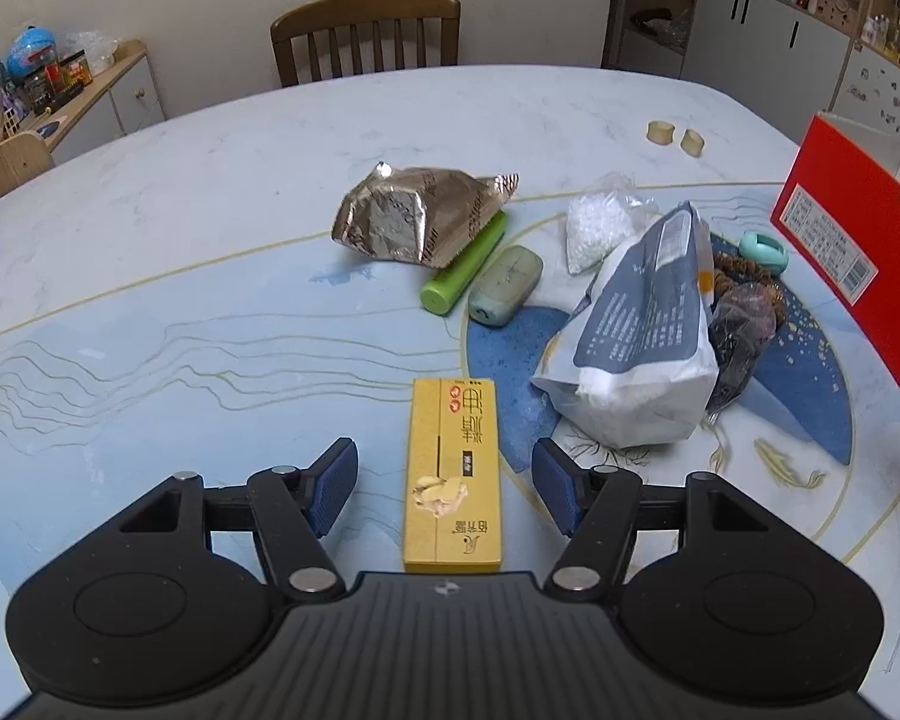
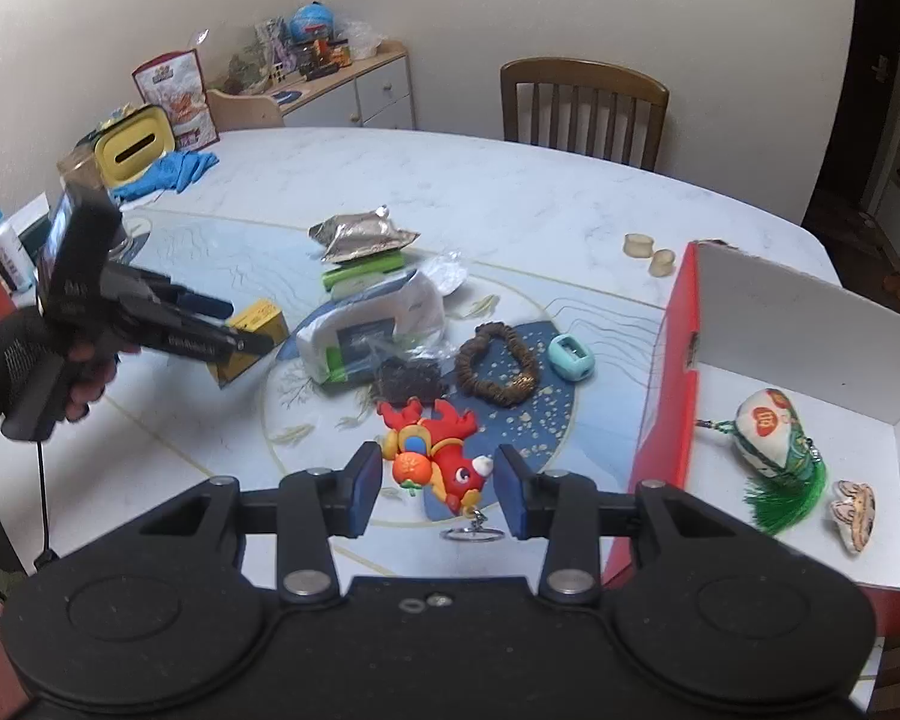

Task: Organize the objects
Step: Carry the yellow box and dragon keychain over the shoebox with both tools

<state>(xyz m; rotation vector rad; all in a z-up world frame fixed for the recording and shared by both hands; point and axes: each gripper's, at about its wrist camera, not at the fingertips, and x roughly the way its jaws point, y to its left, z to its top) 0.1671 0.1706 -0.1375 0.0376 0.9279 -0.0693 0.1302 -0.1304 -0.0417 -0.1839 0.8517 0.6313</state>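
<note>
The left gripper (image 1: pixel 444 486) stands wide over the marbled blue-and-white table (image 1: pixel 210 192), its blue pads clear on either side of the flat yellow cardboard box (image 1: pixel 453 474), which lies lengthwise between them on the near part of the table. The right gripper (image 2: pixel 439 483) is held narrow on a red and orange toy fish keychain (image 2: pixel 435 456), which appears lifted near the open red cardboard box with a white inside (image 2: pixel 810 324) at the right. That box already holds a white and green embroidered pouch with a green tassel (image 2: pixel 771 438). The step in hand looks like carrying the fish to the red box; next the right gripper needs to travel right over the box wall and release. The left would then close on the yellow box.
</note>
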